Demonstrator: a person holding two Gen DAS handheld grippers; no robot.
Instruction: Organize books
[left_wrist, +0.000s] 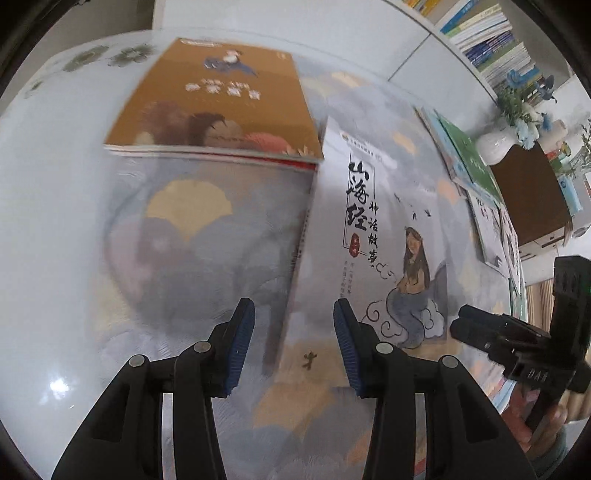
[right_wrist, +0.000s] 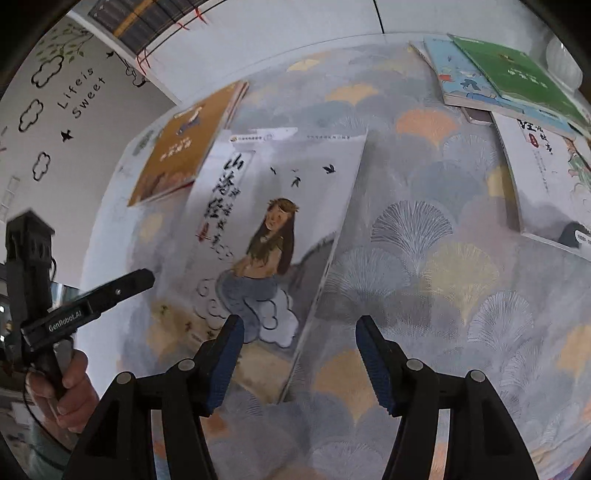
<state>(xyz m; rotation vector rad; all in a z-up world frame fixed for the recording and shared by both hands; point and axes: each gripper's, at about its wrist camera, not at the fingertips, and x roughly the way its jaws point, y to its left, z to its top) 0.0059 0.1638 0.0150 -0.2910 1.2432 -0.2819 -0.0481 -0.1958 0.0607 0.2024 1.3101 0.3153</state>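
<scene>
Left gripper (left_wrist: 294, 347): jaws apart, nothing btwn the pads, hovering over the patterned tablecloth (left_wrist: 192, 236) w/ the left edge of the white mermaid book (left_wrist: 384, 236) just under the gap. Right gripper (right_wrist: 300, 363): jaws apart too, empty, above that same book's lower right corner and bare cloth. The white mermaid book lies flat, cover up, center of table. Orange book (left_wrist: 218, 99) sits at 11 o'clock from it, top of a small stack, its near corner touching or nearly touching the white book's top left. In the right wrist view, green book (right_wrist: 517, 77) over a blue book (right_wrist: 458, 85) at 1 o'clock, second white book (right_wrist: 546, 177) at 3 o'clock, well apart from the center one. White vase (left_wrist: 493, 146) far right, beside the bookshelf (left_wrist: 487, 40). A hand (right_wrist: 62, 391) holds the left gripper's handle.
</scene>
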